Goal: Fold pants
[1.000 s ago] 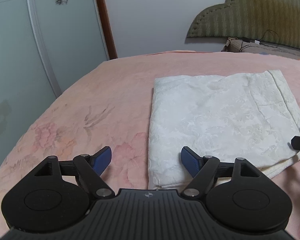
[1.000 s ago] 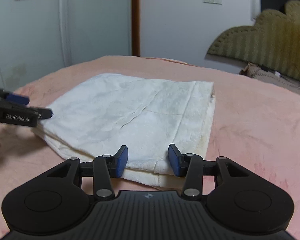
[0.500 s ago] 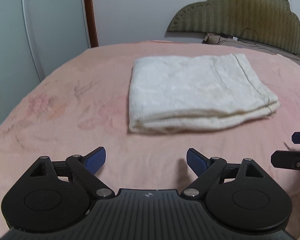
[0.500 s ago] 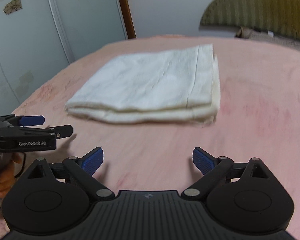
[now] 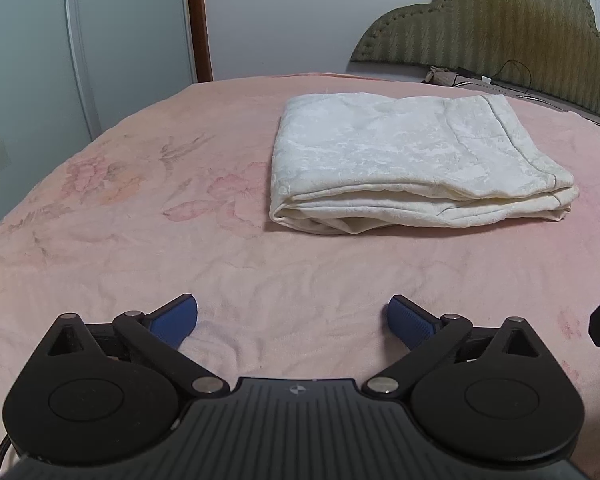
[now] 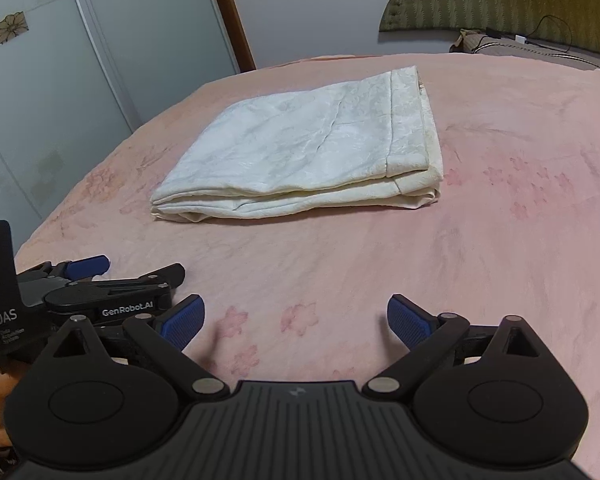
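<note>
1. Left gripper [image 5: 293, 322], lower frame: blue-padded jaws opening, last two readings well apart; nothing between them.
2. Cream-white textured folded pants [image 5: 412, 168], upper centre-right, on pink floral bedspread [image 5: 140, 220]: compact layered rectangle, folding apparently finished.
3. Right gripper [image 6: 296, 322]: jaws opening, empty, well apart from pants.

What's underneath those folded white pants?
The pants lie on a pink flowered blanket, which shows on all sides. The part directly beneath is covered, so nothing there can be seen.
</note>
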The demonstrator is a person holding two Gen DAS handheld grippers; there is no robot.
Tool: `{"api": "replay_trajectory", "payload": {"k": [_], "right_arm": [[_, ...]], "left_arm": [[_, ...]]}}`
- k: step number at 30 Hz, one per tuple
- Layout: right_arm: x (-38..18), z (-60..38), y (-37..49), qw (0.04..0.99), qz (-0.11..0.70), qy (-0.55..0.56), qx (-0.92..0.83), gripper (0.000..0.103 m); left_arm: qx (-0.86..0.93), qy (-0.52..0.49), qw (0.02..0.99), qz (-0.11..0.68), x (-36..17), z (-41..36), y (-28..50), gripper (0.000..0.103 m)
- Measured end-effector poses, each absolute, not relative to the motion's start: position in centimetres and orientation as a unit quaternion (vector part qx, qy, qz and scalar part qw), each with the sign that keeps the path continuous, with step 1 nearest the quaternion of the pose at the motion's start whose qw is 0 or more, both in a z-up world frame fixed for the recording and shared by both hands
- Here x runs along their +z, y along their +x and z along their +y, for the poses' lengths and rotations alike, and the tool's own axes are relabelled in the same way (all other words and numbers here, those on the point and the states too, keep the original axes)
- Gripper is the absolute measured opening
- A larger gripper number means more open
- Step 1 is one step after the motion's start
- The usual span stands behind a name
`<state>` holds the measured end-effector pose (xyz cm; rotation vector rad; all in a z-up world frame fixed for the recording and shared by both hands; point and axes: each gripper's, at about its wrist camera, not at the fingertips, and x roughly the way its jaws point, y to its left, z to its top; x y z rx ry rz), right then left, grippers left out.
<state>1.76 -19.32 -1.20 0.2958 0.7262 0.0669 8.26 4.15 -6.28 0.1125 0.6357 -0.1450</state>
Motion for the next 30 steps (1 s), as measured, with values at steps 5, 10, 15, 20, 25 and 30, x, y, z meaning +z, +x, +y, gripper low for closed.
{"api": "replay_trajectory", "payload": {"k": [5, 10, 15, 20, 25, 30], "right_arm": [[-1.1, -18.5, 1.1, 0.929, 0.343, 0.140, 0.027, 0.100], [-1.3, -17.8, 0.9, 0.928, 0.357, 0.106, 0.012, 0.101], [-0.5, -18.5, 0.5, 0.932, 0.335, 0.140, 0.001, 0.101], [1.1, -19.5, 0.7, 0.912, 0.317, 0.257, 0.040, 0.101], [2.3, -19.7, 1.3, 0.907, 0.298, 0.290, 0.061, 0.101], [0.8, -20.3, 2.6, 0.927, 0.301, 0.221, -0.018, 0.102]], "left_arm": [[-0.075, 0.044, 0.945, 0.316, -6.3, 4.5, 8.5, 0.103], [-0.076, 0.042, 0.945, 0.317, -6.4, 4.5, 8.5, 0.103], [-0.076, 0.041, 0.945, 0.317, -6.4, 4.5, 8.5, 0.103], [-0.076, 0.042, 0.945, 0.317, -6.4, 4.6, 8.5, 0.103], [-0.076, 0.042, 0.945, 0.317, -6.4, 4.5, 8.5, 0.103], [-0.076, 0.042, 0.945, 0.317, -6.4, 4.5, 8.5, 0.103]]}}
